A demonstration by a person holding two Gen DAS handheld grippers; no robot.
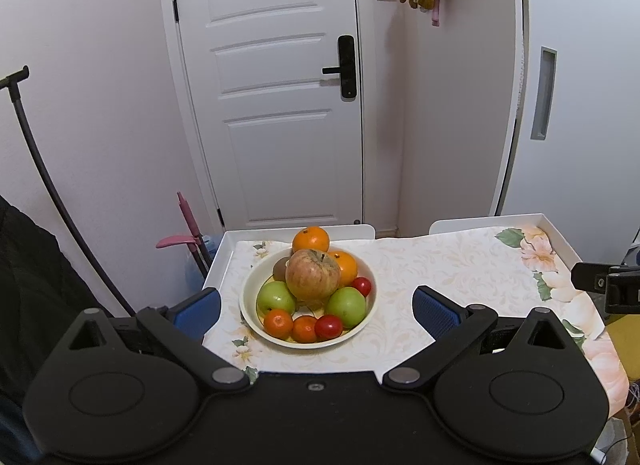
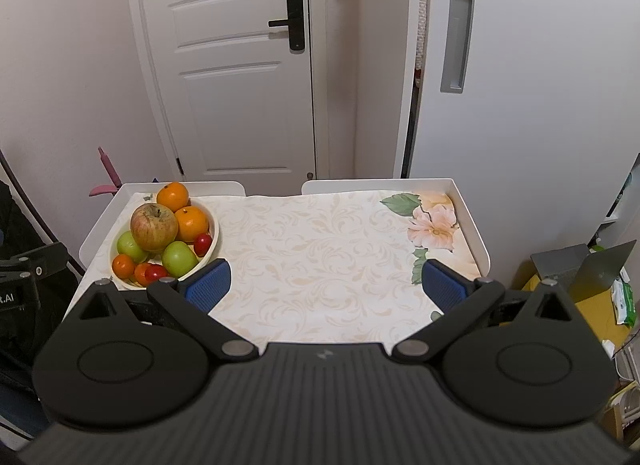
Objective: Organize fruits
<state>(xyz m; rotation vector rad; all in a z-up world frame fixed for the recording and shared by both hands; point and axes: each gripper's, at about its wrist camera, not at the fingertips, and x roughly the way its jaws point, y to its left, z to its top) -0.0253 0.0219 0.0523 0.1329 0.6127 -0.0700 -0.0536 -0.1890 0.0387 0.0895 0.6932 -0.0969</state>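
Note:
A cream bowl stands at the table's left, piled with fruit: a big red-yellow apple on top, two green apples, oranges, small tangerines, red cherry tomatoes and a kiwi. One orange sits just behind the bowl. My left gripper is open and empty, fingers either side of the bowl's near part, held short of it. My right gripper is open and empty over the bare cloth, right of the bowl and apple.
The table is a white rimmed tray top with a floral cloth. A white door and walls stand behind it. A pink tool and a black pole are at the left; boxes and clutter are at the right.

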